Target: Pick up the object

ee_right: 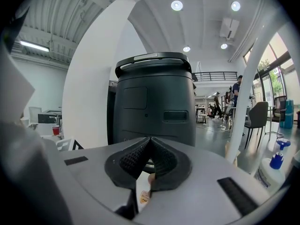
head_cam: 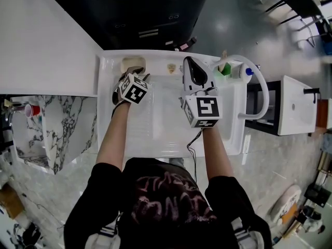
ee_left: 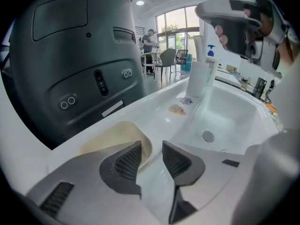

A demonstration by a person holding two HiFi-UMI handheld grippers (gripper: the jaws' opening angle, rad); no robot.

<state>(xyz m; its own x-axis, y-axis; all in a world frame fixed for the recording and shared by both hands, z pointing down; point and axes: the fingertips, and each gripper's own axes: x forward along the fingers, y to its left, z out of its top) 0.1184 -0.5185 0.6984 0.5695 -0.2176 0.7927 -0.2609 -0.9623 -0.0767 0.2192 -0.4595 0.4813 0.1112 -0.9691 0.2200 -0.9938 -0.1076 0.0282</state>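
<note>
A pale beige soap-like object (head_cam: 133, 63) lies in a shallow recess at the back left corner of the white sink (head_cam: 155, 139). My left gripper (head_cam: 134, 72) hovers right at it, open. In the left gripper view the beige object (ee_left: 110, 137) sits just behind the left pad, and only white sink surface shows between the fingertips of the gripper (ee_left: 151, 149). My right gripper (head_cam: 193, 70) is held over the sink's back rim near the middle, shut. In its own view the right gripper (ee_right: 150, 144) has its pads meeting with nothing between them.
A small tan sticker (head_cam: 170, 68) lies on the back rim. A white faucet arc (head_cam: 262, 90), a blue-pump bottle (head_cam: 245, 71) and a green item (head_cam: 224, 69) stand at the right. A big black machine (ee_right: 154, 102) stands behind the sink. The drain (ee_left: 208, 136) is in the basin.
</note>
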